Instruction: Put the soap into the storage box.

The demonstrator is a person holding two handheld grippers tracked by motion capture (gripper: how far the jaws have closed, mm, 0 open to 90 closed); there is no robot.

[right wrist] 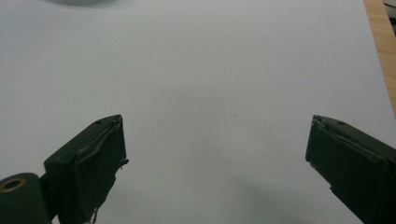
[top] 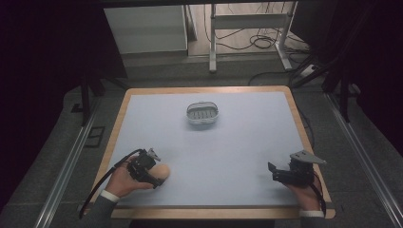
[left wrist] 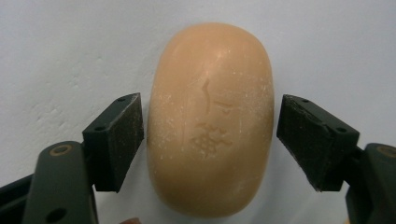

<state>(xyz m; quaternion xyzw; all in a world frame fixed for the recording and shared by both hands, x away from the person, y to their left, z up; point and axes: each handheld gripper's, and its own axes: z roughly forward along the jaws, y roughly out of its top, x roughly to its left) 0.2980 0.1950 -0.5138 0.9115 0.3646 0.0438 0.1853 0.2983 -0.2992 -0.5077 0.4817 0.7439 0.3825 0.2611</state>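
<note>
Already the left gripper (top: 153, 172) stood at the soap (top: 161, 172), near the front left of the worktop (top: 237, 152). Its own view showed the soap (left wrist: 210, 119) lying flat between the two fingers (left wrist: 119, 140), which were spread to either side of it with a thin gap on the left and a slightly wider one on the right; neither pad appeared to press the bar yet. The bar's long axis ran straight away from the gripper, along the fingers' reach, so the fingers faced its long flanks and would close across its narrow width. That looked like the relation the grasp depended on: a squeeze from here should catch the soap square, though its rounded, smooth sides might let it slip forward.

Farther back, around the middle of the worktop, sat a small dish (top: 202, 114), well apart from the soap and seemingly the likely place for it.

At the right, the right gripper (top: 278, 173) rested near the front edge, its fingers (right wrist: 100, 158) spread wide over bare worktop and holding nothing. It lay far from the soap, so the left hand (top: 119, 183) was plainly the nearer one.
</note>
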